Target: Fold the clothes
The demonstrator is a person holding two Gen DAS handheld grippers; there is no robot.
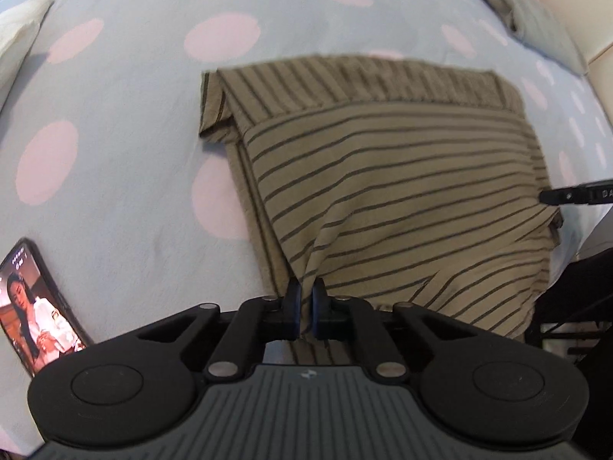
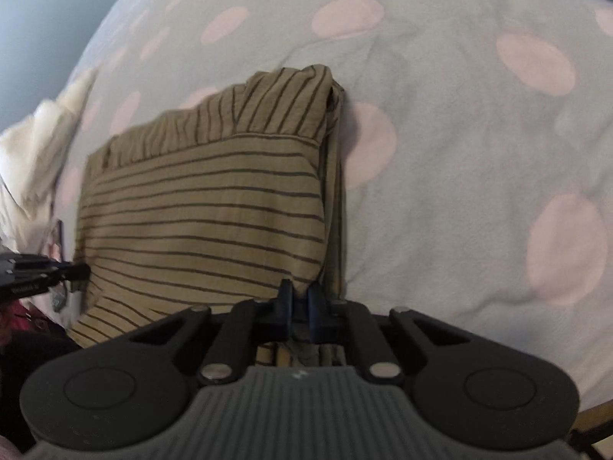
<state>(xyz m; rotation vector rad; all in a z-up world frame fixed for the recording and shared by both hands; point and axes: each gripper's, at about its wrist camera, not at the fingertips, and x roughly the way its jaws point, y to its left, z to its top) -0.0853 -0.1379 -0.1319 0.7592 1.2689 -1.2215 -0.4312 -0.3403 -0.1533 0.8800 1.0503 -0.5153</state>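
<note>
I see the tan, dark-striped folded cloth garment (image 1: 383,176) lying on the pale blue bedsheet with pink dots (image 1: 126,88). My left gripper (image 1: 305,299) pinches its near left corner; my right gripper (image 2: 299,299) is clamped on its near right corner.

Soft, even, fairly dim indoor light. The striped garment (image 1: 383,191) casts only a faint shadow on the spotted bedsheet (image 1: 134,115) at its left edge. Fisheye bending curves everything away from the garment, and the corners go dark. Both views are slightly motion-blurred, more so the right wrist's.
</note>
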